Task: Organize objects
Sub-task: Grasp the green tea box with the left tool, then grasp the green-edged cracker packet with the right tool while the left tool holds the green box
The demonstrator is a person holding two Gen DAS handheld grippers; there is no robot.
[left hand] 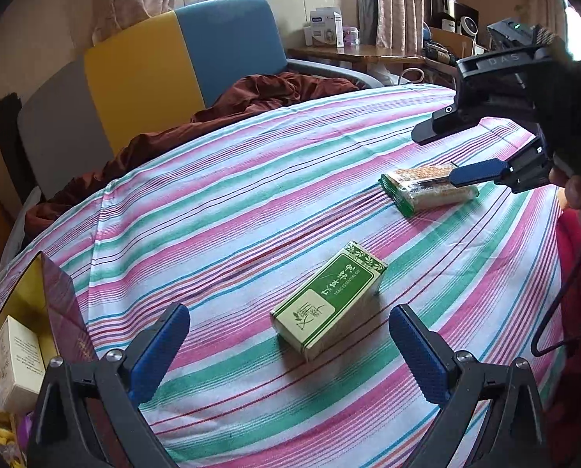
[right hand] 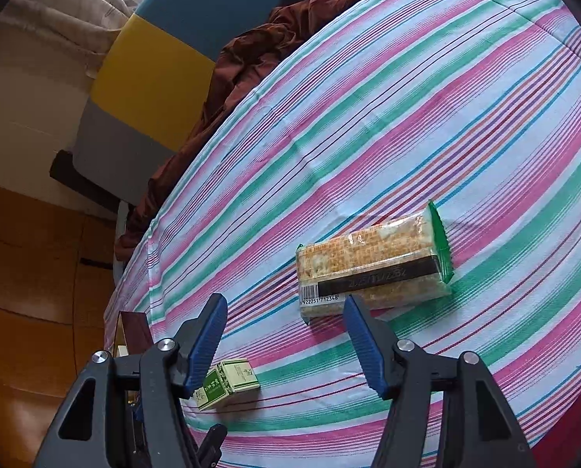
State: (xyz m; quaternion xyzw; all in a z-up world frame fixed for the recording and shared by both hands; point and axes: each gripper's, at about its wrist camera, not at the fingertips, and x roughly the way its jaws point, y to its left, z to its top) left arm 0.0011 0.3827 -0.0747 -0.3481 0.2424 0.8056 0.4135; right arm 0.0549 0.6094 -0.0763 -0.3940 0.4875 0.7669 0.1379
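**Two light packs left on the striped cloth**

The green carton (left hand: pixel 329 300) lies flat on the striped worktop (left hand: pixel 251 195), just ahead of the left claw (left hand: pixel 290 347), whose jaws stand released and wide. It looks light, stiff cardboard; I'd take it across its narrow sides. The cracker pack (right hand: pixel 372 265) sits at two o'clock from the carton: slippery film, brittle inside, so a gentle pinch across its width. The right claw (right hand: pixel 286 339) hovers over its near end, jaws apart, gripping nothing. At nine o'clock, an open box (left hand: pixel 56 304) already holds a cream carton (left hand: pixel 17 362). Nothing blocks either reach.
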